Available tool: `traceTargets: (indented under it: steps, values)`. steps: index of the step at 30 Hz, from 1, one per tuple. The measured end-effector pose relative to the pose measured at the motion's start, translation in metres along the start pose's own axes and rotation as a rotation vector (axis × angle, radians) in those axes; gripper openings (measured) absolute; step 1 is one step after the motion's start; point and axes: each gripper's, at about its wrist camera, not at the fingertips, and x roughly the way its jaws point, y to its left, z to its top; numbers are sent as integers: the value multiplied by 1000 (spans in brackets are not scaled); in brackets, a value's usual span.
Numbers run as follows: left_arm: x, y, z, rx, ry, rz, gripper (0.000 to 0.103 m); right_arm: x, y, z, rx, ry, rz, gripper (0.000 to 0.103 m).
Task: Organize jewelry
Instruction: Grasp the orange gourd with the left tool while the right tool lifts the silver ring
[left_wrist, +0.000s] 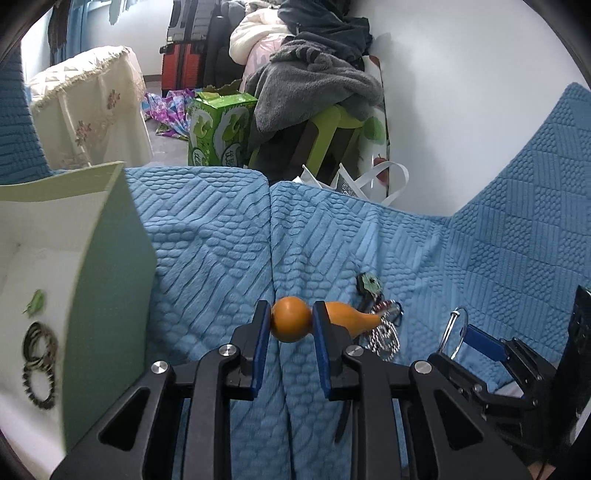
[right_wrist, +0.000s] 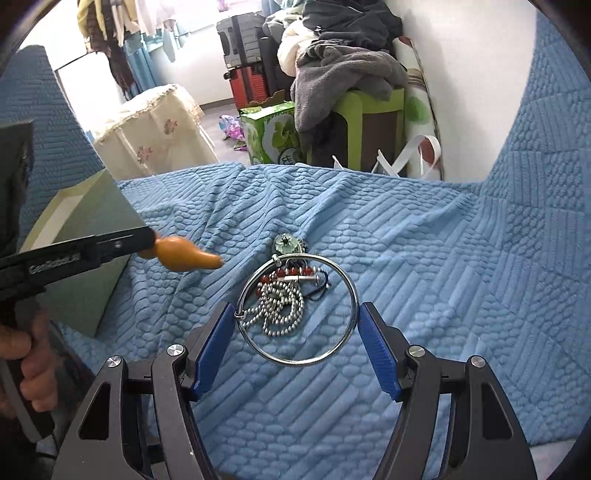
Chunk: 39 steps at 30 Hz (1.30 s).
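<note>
My left gripper (left_wrist: 291, 325) is shut on an orange gourd charm (left_wrist: 291, 324) and holds it above the blue sofa cover; the gourd (right_wrist: 181, 254) also shows in the right wrist view. My right gripper (right_wrist: 297, 321) holds a silver bangle (right_wrist: 351, 291) between its pads; the bangle (left_wrist: 452, 328) shows edge-on in the left wrist view. Below it lies a pile: a silver bead chain (right_wrist: 280, 310), a red bead bracelet (right_wrist: 291, 275) and a green pendant (right_wrist: 286, 245). A pale green box (left_wrist: 107, 280) at the left holds dark bracelets (left_wrist: 38, 354) and a green piece (left_wrist: 36, 301).
The blue textured sofa cover (right_wrist: 424, 258) has a seam between cushions (left_wrist: 273, 229). Beyond the sofa edge stand a green carton (left_wrist: 218, 129), a green stool with piled clothes (left_wrist: 317, 85) and a white bag (left_wrist: 369, 181). A hand (right_wrist: 26, 365) grips the left tool.
</note>
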Motion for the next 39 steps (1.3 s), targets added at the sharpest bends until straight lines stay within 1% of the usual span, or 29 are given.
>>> traceTargets:
  steps: [5, 8, 14, 18, 20, 24, 26, 28, 32, 35, 39]
  values:
    - [-28, -2, -7, 8, -7, 1, 22, -17, 4, -1, 18, 14, 4, 67]
    - [-45, -5, -5, 11, -13, -6, 22, -30, 7, 7, 24, 0, -6, 67]
    - [-81, -8, 10, 27, -58, -18, 22, -57, 11, 29, 39, -36, 1, 67]
    - [-102, -7, 18, 26, -97, -24, 22, -66, 9, 41, 47, -45, 0, 67]
    - [-109, -4, 20, 22, -109, -26, 22, -67, 7, 44, 56, -52, 13, 68]
    - [-114, 4, 15, 0, -116, -30, 22, -48, 9, 37, 43, -35, 17, 68]
    - [-112, 7, 10, -6, -110, -29, 22, -28, 8, 23, 47, 6, 16, 67]
    - [-111, 9, 5, -10, -103, -25, 22, -12, 6, 9, 51, 27, 27, 67]
    - [-109, 15, -5, -13, -88, -10, 22, 4, 4, -14, 49, 94, 28, 67]
    - [-107, 19, -8, -23, -82, -4, 22, -2, -1, -17, 66, 83, 23, 67]
    - [-108, 16, -6, -17, -85, -3, 22, -23, -7, -6, 92, 25, 26, 67]
